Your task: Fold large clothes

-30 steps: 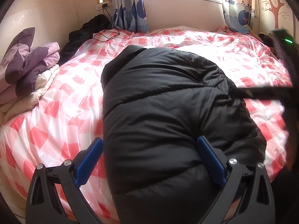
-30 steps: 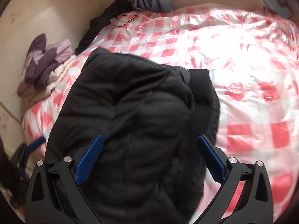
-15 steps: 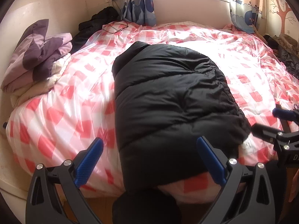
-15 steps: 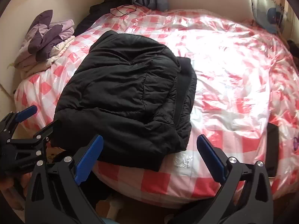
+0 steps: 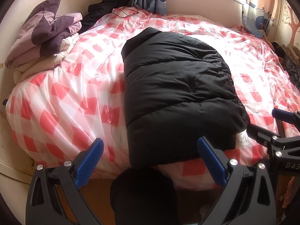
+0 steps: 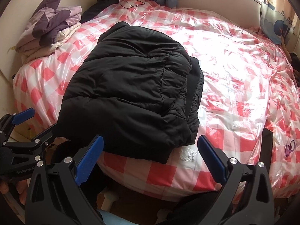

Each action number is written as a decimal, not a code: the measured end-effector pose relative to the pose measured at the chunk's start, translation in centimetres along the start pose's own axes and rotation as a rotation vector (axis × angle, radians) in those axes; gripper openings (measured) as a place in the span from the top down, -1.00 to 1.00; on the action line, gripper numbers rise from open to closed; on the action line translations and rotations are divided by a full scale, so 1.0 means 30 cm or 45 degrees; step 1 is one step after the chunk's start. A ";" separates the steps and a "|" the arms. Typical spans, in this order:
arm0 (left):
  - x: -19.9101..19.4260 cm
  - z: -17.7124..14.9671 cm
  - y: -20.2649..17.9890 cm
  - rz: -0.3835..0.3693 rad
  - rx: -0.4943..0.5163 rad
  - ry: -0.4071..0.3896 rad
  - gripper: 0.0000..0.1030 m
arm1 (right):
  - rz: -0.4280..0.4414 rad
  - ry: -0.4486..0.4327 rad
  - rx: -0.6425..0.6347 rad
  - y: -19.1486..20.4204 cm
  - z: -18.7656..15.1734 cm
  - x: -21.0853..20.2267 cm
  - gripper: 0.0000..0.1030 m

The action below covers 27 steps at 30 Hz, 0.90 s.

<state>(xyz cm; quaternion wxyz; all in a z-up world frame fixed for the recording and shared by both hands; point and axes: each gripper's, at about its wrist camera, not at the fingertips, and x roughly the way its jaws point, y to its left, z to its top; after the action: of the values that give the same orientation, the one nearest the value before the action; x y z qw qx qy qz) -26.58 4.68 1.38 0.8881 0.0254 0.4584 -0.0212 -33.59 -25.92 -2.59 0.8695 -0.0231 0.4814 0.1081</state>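
Note:
A black puffer jacket (image 5: 178,86) lies folded into a compact bundle on the bed, its near end hanging over the front edge; the same jacket (image 6: 131,91) fills the middle of the right wrist view. My left gripper (image 5: 150,161) is open and empty, held back off the bed's front edge, just short of the jacket's hem. My right gripper (image 6: 150,159) is also open and empty, pulled back from the jacket's near right corner. Each gripper shows at the side of the other's view: the right gripper (image 5: 277,127) and the left gripper (image 6: 28,125).
The bed has a red-and-white checked cover (image 5: 61,101) under shiny plastic. Folded purple and cream quilts (image 5: 45,43) sit at its far left. Dark clothes and a cable (image 5: 123,11) lie by the curtain; more dark clothes (image 5: 288,60) at right. A dark flat object (image 6: 266,150) lies near the right edge.
Both grippers have pulled back and away from the jacket, from close over it to beyond the bed's front edge. The jacket has stayed folded on the bed.

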 end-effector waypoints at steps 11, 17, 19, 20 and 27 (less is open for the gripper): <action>0.026 0.009 0.001 -0.024 -0.019 0.045 -0.86 | -0.012 0.040 -0.017 0.010 0.005 0.028 -0.88; 0.044 0.016 0.011 -0.022 -0.031 0.075 -0.86 | -0.004 0.049 -0.017 0.010 0.011 0.039 -0.88; 0.047 0.017 0.014 -0.020 -0.036 0.079 -0.86 | -0.002 0.050 -0.016 0.008 0.014 0.041 -0.88; 0.048 0.016 0.014 -0.020 -0.035 0.079 -0.86 | -0.003 0.050 -0.016 0.008 0.013 0.041 -0.88; 0.045 0.020 0.014 -0.014 -0.031 0.066 -0.86 | 0.007 0.062 -0.012 0.010 0.010 0.053 -0.88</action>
<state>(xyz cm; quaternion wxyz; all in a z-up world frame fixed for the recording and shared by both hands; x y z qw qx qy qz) -25.27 5.04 0.64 0.8760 0.0128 0.4817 -0.0199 -32.59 -25.32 -3.74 0.8570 -0.0283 0.5021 0.1123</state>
